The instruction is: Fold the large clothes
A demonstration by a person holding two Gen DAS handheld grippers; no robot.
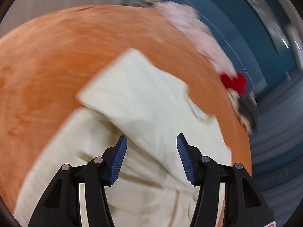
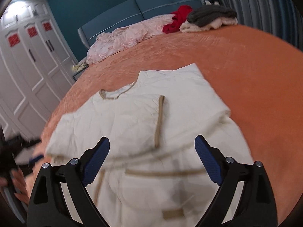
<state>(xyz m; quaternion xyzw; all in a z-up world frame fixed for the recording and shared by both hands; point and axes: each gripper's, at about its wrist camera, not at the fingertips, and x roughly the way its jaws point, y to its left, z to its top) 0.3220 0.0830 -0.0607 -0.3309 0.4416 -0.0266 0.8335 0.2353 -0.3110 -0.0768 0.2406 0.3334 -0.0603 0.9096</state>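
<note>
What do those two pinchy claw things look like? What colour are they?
Both look alike. The left gripper and right gripper have chunky black plastic arms with round silver bolts at the joints. Each finger ends in a long blue pad with tiny ridges. No cables or sleeves show.

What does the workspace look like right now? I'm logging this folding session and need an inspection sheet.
Surface: orange bedspread, lightly rippled.
Job's things: cream robe with tan trim, spread on the bed, both sleeves folded inward.
Clutter: pink bedding, red garment, grey and white pile, all by the headboard.
Grippers: left gripper open above the robe, view motion-blurred; right gripper open above the robe, holding nothing.
Cables: nothing seen.
Surroundings: teal headboard, white wardrobe, curtain.
</note>
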